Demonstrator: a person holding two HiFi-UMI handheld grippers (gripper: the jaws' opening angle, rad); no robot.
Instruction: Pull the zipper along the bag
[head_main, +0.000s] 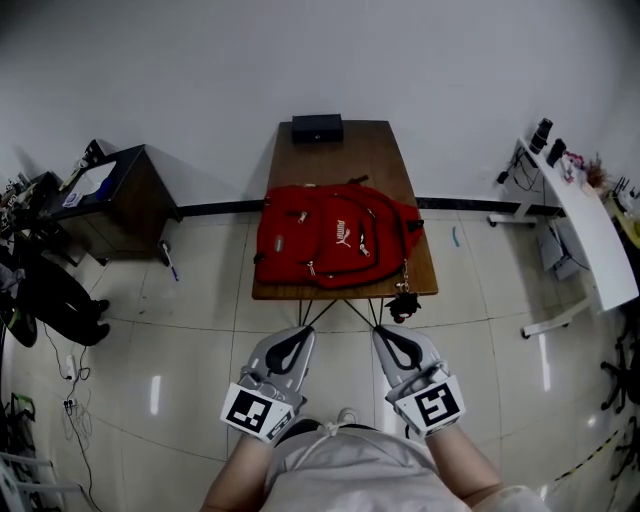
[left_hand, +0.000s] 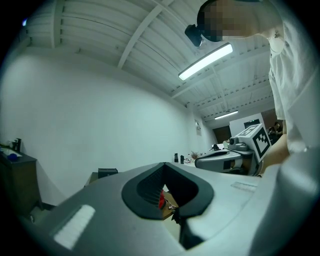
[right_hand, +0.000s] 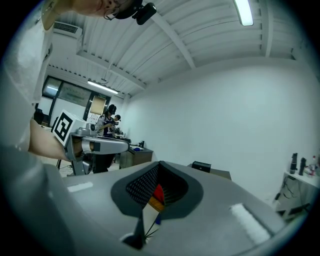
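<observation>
A red backpack (head_main: 335, 233) lies flat on the brown table (head_main: 345, 150), its zippers facing up, and a dark charm (head_main: 405, 303) hangs off the table's near edge. Both grippers are held level in front of the person's body, short of the table and apart from the bag. My left gripper (head_main: 303, 331) (left_hand: 164, 166) has its tips together with nothing between them. My right gripper (head_main: 381, 332) (right_hand: 160, 164) is likewise shut and empty. A sliver of the red backpack (left_hand: 161, 201) (right_hand: 158, 192) shows through each gripper's jaw loop.
A black box (head_main: 317, 128) sits at the table's far end by the wall. A dark desk (head_main: 120, 190) stands to the left, and a white bench (head_main: 590, 225) with cables to the right. Tiled floor surrounds the table. People stand in the background of the right gripper view.
</observation>
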